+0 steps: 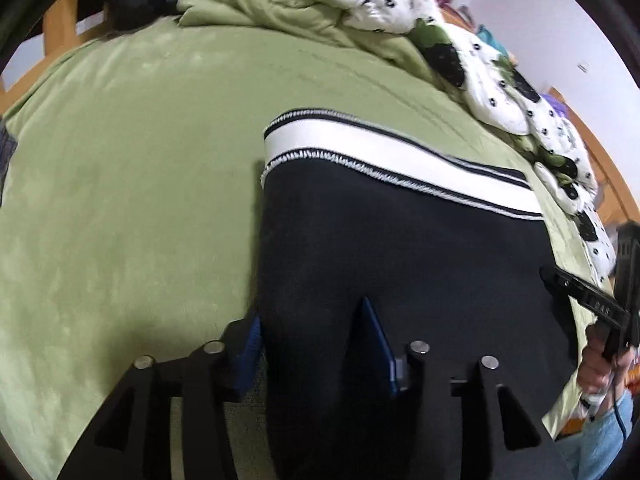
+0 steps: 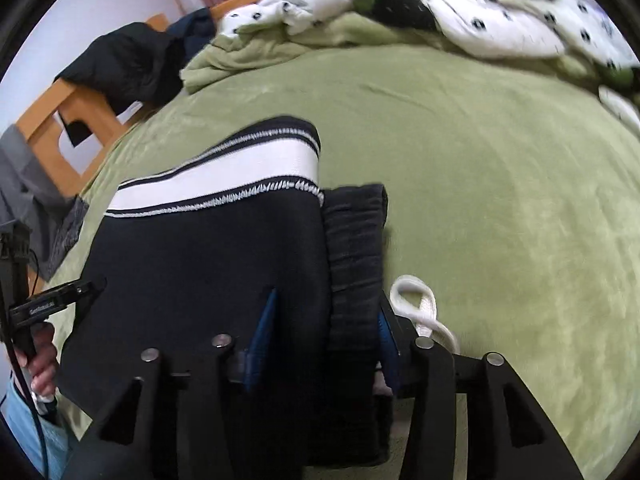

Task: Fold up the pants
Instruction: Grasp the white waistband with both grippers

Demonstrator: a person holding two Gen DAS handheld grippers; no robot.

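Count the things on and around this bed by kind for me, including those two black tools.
Handheld two-finger tools: 2, the left gripper and the right gripper
Garments: 2, the black pants with a white striped waistband and the dark jacket on the wooden bed frame
Bedding: 2, the green plush blanket and the white quilt with black spots
Cords: 1, the white cord loop
Total: 7

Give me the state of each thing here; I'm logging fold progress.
Pants: folded into a compact stack, waistband on top, flat on the sheet.
Drawstring: loose, looped on the sheet beside the pants.
Sheet: spread smooth.
Quilt: bunched at the far side.
Left gripper: open, pants edge between its fingers.
Right gripper: open, straddling the pants edge.
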